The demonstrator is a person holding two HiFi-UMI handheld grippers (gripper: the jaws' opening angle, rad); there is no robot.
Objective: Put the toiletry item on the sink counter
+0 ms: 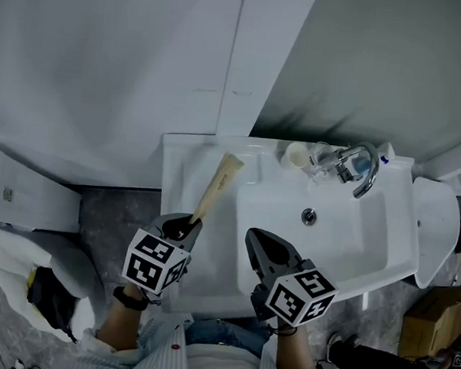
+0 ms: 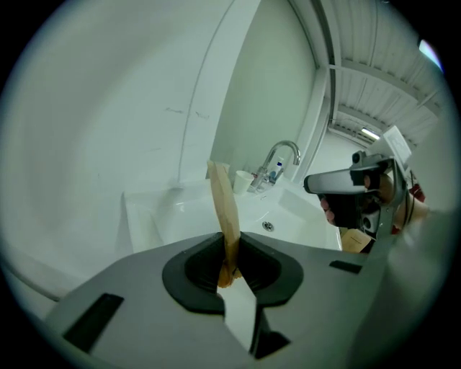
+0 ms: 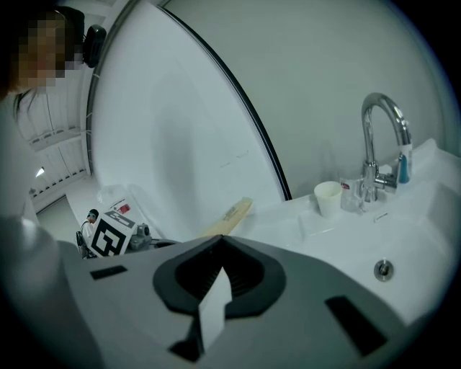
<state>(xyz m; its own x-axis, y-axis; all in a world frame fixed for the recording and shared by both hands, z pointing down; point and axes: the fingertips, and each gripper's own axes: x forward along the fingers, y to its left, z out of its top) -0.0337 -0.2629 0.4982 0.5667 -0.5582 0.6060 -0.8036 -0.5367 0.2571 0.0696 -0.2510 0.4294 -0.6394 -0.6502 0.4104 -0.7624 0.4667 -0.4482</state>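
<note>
The toiletry item [image 1: 216,188] is a long flat tan tube. My left gripper [image 1: 186,229] is shut on its near end, and its far end points to the back left of the white sink counter [image 1: 186,157]. The left gripper view shows the tube [image 2: 224,209] rising out of the closed jaws of the left gripper [image 2: 229,268]. I cannot tell whether its tip touches the counter. My right gripper [image 1: 260,247] hangs over the basin's front edge, shut, with nothing in it; in its own view that gripper [image 3: 219,252] holds nothing and the tube [image 3: 229,215] lies to the left.
A chrome faucet [image 1: 364,171], a small white cup [image 1: 297,155] and a clear glass stand at the counter's back. The basin's drain [image 1: 309,216] is mid-sink. A white toilet [image 1: 18,195] is at the left and a cardboard box [image 1: 435,312] at the right.
</note>
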